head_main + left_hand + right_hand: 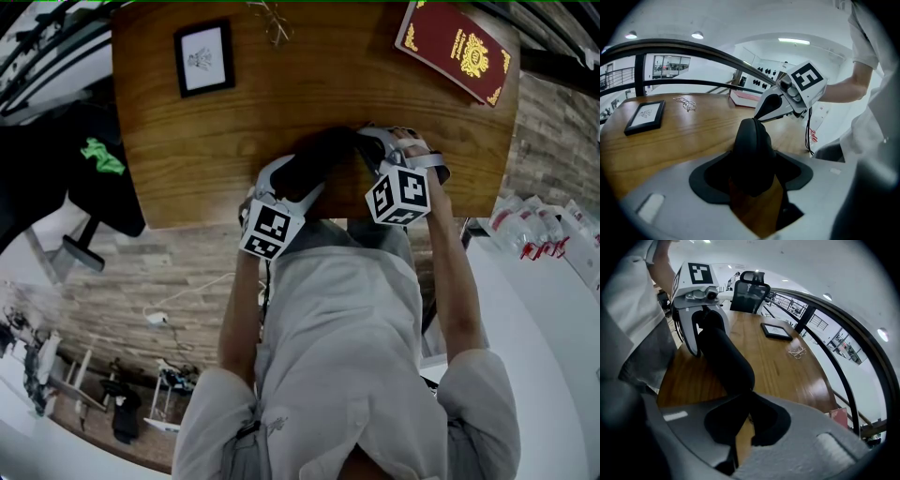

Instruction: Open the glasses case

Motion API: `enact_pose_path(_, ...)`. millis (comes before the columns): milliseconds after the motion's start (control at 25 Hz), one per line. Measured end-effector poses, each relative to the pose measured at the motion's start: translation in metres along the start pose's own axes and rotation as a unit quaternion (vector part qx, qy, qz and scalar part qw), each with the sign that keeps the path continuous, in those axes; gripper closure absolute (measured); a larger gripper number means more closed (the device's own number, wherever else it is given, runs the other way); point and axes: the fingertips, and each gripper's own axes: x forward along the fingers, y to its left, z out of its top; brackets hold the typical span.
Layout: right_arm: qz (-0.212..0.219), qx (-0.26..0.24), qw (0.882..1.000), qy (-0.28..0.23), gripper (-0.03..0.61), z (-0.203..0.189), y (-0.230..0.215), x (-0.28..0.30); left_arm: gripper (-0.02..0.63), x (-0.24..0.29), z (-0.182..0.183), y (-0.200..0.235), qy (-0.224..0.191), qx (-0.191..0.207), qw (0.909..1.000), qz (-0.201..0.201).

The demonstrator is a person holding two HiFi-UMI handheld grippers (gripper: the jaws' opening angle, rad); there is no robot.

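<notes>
Over at the far left of the wooden counter (187,141) lies a small black picture frame (204,58). Nearer the front edge, the left gripper (752,174) has its jaws spread wide and clamped round one end of the black glasses case (314,161), which fills the gap between the pads. The case lies closed on the counter, slanting across between the two grippers, close to the person's body. Beyond it, at the back edge, sits a pair of thin wire glasses (274,23). The right gripper (747,417) points steeply down at the case's other end with its jaws pressed together; whether they nip an edge of the case I cannot tell. At the far right corner lies a red booklet (457,49) with gold print.
</notes>
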Motion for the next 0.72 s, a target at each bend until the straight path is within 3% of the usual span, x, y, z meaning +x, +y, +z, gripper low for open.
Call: enact_pose_path(720, 0.034, 0.005, 0.999, -0.013, 0.572, 0.003, 0.000, 0.015, 0.302, 0.011, -0.030, 0.002, 0.030, -0.012, 0.9995, 0.003)
